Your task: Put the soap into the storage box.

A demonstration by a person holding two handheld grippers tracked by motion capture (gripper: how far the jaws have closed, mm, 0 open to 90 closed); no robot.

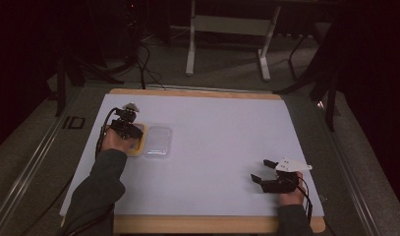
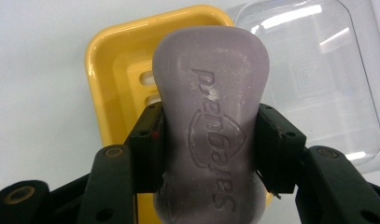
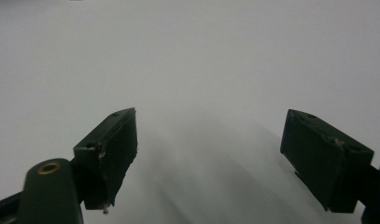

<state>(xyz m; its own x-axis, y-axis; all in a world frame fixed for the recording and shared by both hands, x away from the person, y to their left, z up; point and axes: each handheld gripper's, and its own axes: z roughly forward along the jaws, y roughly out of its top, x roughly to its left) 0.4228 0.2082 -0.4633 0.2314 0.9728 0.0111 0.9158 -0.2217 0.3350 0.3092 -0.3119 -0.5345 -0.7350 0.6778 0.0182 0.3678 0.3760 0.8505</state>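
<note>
We see one table (image 1: 212, 223), a wooden edge showing front and back, covered by a pale sheet (image 1: 222, 142) that stops short of the front edge. Left part of the sheet is the busy part; middle and right are bare, plenty of free room there.

Far left: the left gripper (image 1: 130, 129) sits over the yellow soap dish (image 1: 140, 145), near the sheet's left edge. In the left gripper view the left gripper (image 2: 208, 140) has both jaws pressed on the sides of one purple soap bar (image 2: 211, 121), so it is clamped on it. The bar has raised lettering on top and is held over the yellow soap dish (image 2: 108, 65); we cannot tell if it touches the dish floor. Slots show in the dish bottom beside the bar.

Just right of the dish: one clear plastic lid (image 1: 157, 140), lying flat, touching or almost touching the dish. In the left gripper view the clear plastic lid (image 2: 318, 70) holds nothing.

Far right, near the front right corner: the right gripper (image 1: 263, 170), well apart from the dish. In the right gripper view the right gripper (image 3: 208, 140) has jaws spread wide, nothing between them, bare sheet underneath.

Count: two grippers, one dish, one lid, one soap bar.
</note>
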